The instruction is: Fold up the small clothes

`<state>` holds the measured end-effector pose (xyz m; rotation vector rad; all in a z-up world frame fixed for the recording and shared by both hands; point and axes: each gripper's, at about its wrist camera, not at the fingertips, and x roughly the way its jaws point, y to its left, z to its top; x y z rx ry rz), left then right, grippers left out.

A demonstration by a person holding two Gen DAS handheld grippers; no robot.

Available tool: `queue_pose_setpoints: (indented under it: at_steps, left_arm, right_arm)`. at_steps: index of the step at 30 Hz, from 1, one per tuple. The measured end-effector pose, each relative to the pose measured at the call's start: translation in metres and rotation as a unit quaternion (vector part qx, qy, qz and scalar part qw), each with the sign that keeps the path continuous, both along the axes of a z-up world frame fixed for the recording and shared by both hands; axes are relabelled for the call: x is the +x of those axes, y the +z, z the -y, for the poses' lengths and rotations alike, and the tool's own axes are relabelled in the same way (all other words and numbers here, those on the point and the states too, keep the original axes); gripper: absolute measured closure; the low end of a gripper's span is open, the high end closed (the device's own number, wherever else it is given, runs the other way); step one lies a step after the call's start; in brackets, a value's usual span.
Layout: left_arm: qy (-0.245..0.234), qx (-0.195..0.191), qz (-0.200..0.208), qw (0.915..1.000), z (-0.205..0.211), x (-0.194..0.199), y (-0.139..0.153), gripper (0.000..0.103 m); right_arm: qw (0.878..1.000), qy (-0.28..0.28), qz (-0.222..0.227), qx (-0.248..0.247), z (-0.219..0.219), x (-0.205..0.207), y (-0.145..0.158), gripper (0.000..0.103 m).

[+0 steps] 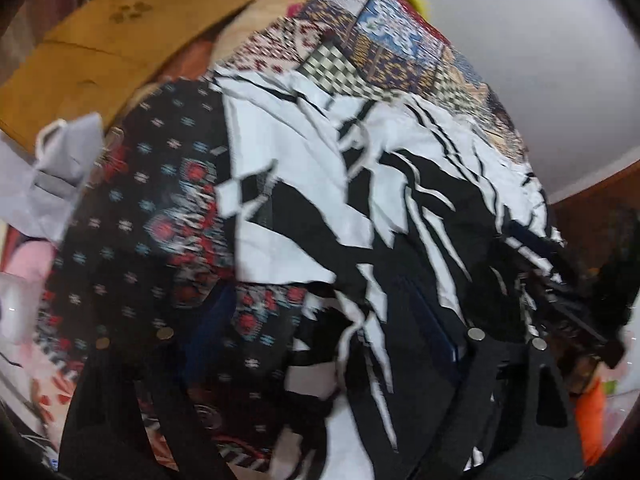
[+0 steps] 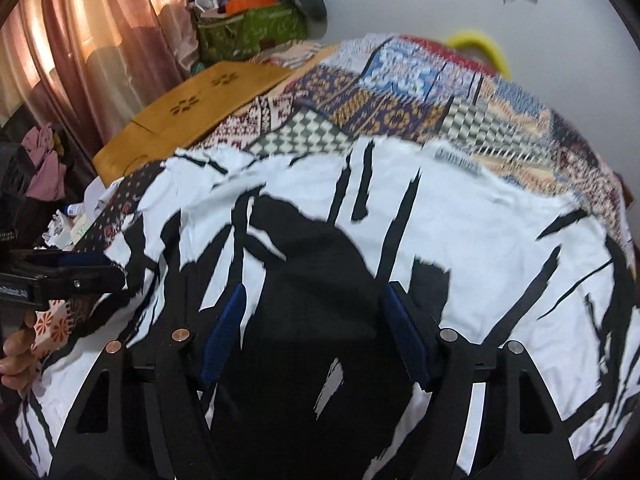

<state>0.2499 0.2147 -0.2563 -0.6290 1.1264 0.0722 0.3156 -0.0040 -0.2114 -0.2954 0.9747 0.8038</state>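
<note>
A bed under a patchwork quilt (image 2: 400, 92) fills both views, set against a pale wall (image 2: 400, 0). Along its left side lie tan boards (image 2: 192, 108) with cut-out flower marks; behind them hang pink curtains (image 2: 80, 32), and a green bag (image 2: 252, 32) heaped with clutter stands in the corner. A yellow ring (image 2: 484, 46) shows at the quilt's far edge.

The shirt (image 2: 480, 240), white with jagged black streaks, lies spread over the quilt and covers most of its near half. The right claw (image 2: 312, 328) is open, its blue-padded fingers (image 2: 228, 328) set wide apart over the shirt's black middle patch; whether the pads touch the cloth cannot be told.

The left wrist view is blurred. There the shirt (image 1: 304, 184) lies creased and bunched, overlapping a dark floral cloth (image 1: 152, 208) to its left. The left claw (image 1: 320, 340) is low over both cloths, its fingers (image 1: 436, 320) apart, the left one hard to make out against the dark print; whether it grips anything cannot be told. From the right wrist it appears at the shirt's left edge (image 2: 68, 272), with a hand (image 2: 16, 356) below it.

The shirt's far hem stops short of the quilt's far end, leaving a strip of bare quilt there. To the right the shirt runs nearly to the bed's edge.
</note>
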Motion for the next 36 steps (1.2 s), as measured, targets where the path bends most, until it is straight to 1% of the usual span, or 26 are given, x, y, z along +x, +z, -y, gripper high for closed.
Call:
queue_pose_setpoints:
  at_steps: [2,4,5,6,8,10,12,14,16,18,20,21,23,25,27,30,31,32,34,35,36]
  left_arm:
    - [-0.003,-0.029,0.000,0.9996,0.001,0.005,-0.004,0.017]
    - [0.000,-0.054,-0.008,0.9985,-0.001,0.014,-0.012,0.026]
    - [0.003,-0.064,-0.012,0.9979,-0.003,0.018,-0.017,0.042]
    - [0.004,-0.069,-0.017,0.9974,-0.005,0.023,-0.022,0.063]
    - [0.016,-0.066,-0.026,0.9973,-0.010,0.031,-0.030,0.077]
    - [0.032,-0.079,-0.019,0.9962,-0.018,0.034,-0.032,0.080]
    - [0.049,-0.071,-0.015,0.9962,-0.026,0.038,-0.030,0.081]
    - [0.060,-0.025,-0.007,0.9978,-0.029,0.042,-0.022,0.081]
    - [0.058,0.019,0.001,0.9981,-0.028,0.046,-0.014,0.081]
    - [0.055,0.069,0.003,0.9961,-0.025,0.051,-0.008,0.088]
    - [0.054,0.113,0.008,0.9921,-0.026,0.056,-0.002,0.090]
    - [0.055,0.129,0.012,0.9901,-0.027,0.059,0.001,0.093]
    - [0.051,0.142,0.019,0.9884,-0.028,0.064,0.007,0.099]
    - [0.045,0.154,0.027,0.9866,-0.024,0.068,0.015,0.100]
    - [0.032,0.194,0.048,0.9793,-0.012,0.070,0.032,0.100]
    - [-0.002,0.271,0.093,0.9582,0.020,0.071,0.060,0.101]
    - [-0.019,0.287,0.106,0.9519,0.031,0.071,0.067,0.101]
    - [-0.045,0.303,0.122,0.9440,0.048,0.071,0.073,0.101]
    - [-0.093,0.314,0.135,0.9352,0.073,0.071,0.075,0.101]
    - [-0.113,0.316,0.135,0.9324,0.085,0.071,0.073,0.101]
    - [-0.132,0.313,0.130,0.9314,0.095,0.073,0.068,0.101]
  right_arm:
    - [1.000,-0.001,-0.010,0.003,0.002,0.001,-0.004,0.036]
    - [1.000,-0.002,-0.019,0.008,0.004,0.004,-0.006,0.036]
    - [1.000,-0.002,-0.021,0.008,0.004,0.005,-0.006,0.036]
    - [1.000,0.000,-0.023,0.007,0.004,0.005,-0.007,0.036]
    - [1.000,0.003,-0.025,0.003,0.003,0.005,-0.009,0.036]
    - [1.000,0.004,-0.027,0.002,0.004,0.004,-0.010,0.036]
    - [1.000,0.003,-0.030,0.005,0.005,0.005,-0.011,0.036]
    - [0.999,0.001,-0.033,0.007,0.006,0.005,-0.011,0.036]
    - [0.999,0.001,-0.034,0.007,0.007,0.005,-0.010,0.036]
    - [0.999,0.003,-0.035,0.006,0.007,0.003,-0.010,0.040]
    - [0.999,0.007,-0.034,0.004,0.007,0.002,-0.008,0.041]
    - [0.999,0.009,-0.032,0.003,0.008,0.000,-0.007,0.041]
    - [0.999,0.012,-0.029,0.002,0.011,-0.003,-0.005,0.041]
    - [1.000,0.013,-0.027,0.001,0.015,-0.006,-0.002,0.041]
    - [1.000,0.012,-0.025,0.001,0.020,-0.009,0.000,0.041]
    - [1.000,0.002,-0.025,0.005,0.030,-0.010,0.004,0.041]
    - [1.000,-0.001,-0.023,0.006,0.033,-0.010,0.006,0.041]
    - [1.000,-0.006,-0.021,0.007,0.036,-0.010,0.008,0.041]
    - [1.000,-0.015,-0.017,0.013,0.045,-0.009,0.015,0.041]
    - [1.000,-0.020,-0.015,0.016,0.049,-0.009,0.019,0.041]
    - [0.999,-0.024,-0.013,0.018,0.053,-0.008,0.022,0.041]
